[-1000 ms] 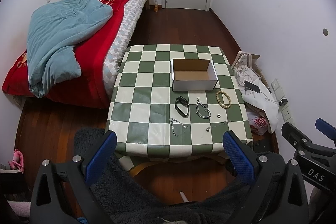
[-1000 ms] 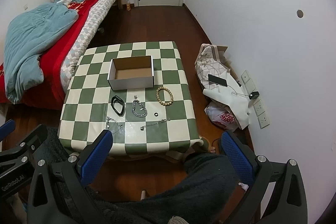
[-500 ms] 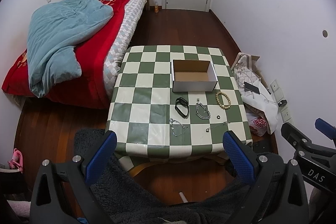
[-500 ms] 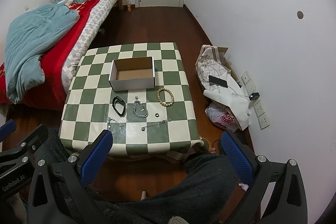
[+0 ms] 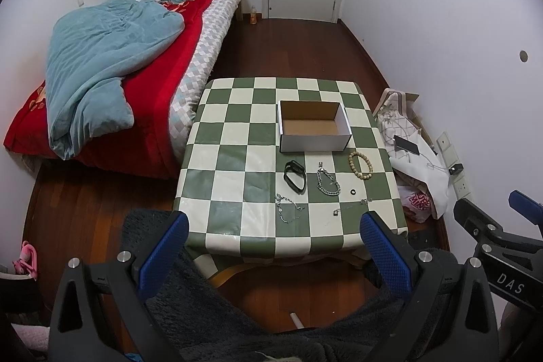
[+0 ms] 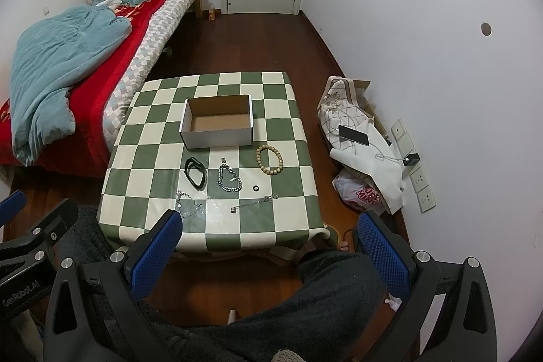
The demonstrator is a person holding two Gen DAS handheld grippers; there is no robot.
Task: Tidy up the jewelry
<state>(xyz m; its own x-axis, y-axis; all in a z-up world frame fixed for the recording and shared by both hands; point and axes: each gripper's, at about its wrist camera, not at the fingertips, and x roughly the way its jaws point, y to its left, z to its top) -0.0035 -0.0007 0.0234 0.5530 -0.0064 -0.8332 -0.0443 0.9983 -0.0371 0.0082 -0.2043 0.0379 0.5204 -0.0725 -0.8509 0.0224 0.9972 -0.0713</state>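
**Jewelry laid out by the box**

Lettering: "DAS" on my right gripper, "GenRobot.AI" on my left gripper. Both are spread wide, holding nothing, short of the table. Beads, chain, black band, ring lie before the box. Phone charging on bags.

Both tools are matte black frames with silver screw heads and blue, fine-textured pads on each finger. White lettering marks the right gripper "DAS" and the left gripper "GenRobot.AI". Dark fuzzy clothing covers the person's legs.
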